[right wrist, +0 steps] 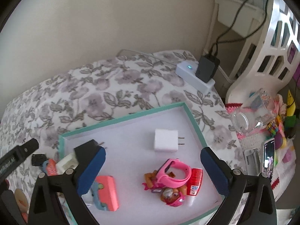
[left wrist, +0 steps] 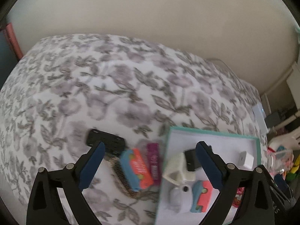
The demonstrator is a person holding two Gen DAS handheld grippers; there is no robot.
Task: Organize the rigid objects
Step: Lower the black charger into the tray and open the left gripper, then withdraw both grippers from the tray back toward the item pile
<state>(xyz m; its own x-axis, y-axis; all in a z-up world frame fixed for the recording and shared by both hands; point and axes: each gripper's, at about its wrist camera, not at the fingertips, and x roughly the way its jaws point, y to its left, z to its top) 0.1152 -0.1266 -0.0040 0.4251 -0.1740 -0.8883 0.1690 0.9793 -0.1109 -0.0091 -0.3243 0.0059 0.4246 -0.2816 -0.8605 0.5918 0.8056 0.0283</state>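
Both grippers spread wide, nothing between the pads. Left gripper (left wrist: 150, 166) hangs above the left rim of the teal-rimmed tray (left wrist: 215, 131), right gripper (right wrist: 152, 170) above the tray (right wrist: 121, 120) interior.

Tray sits on a floral bedspread (right wrist: 93, 97). Inside, right wrist view: white plug adapter (right wrist: 166, 140) near centre, pink watch (right wrist: 176, 170) at 5 o'clock lying on a toy figure (right wrist: 168, 195), red tube (right wrist: 196, 181) just beside them, coral-and-blue block (right wrist: 106, 193) at 7 o'clock.

Left wrist view only: outside the tray at 9 o'clock, a black flat piece (left wrist: 106, 140), a second coral-and-blue block (left wrist: 136, 168) on a brush (left wrist: 121, 180), purple tube (left wrist: 153, 161) beside it. White angular piece (left wrist: 178, 168) and a black block (left wrist: 191, 157) sit at the tray's left end.

Right wrist view only: power strip (right wrist: 195, 75) with black charger (right wrist: 207, 67) at 1 o'clock, phone (right wrist: 269, 159) at 3 o'clock.
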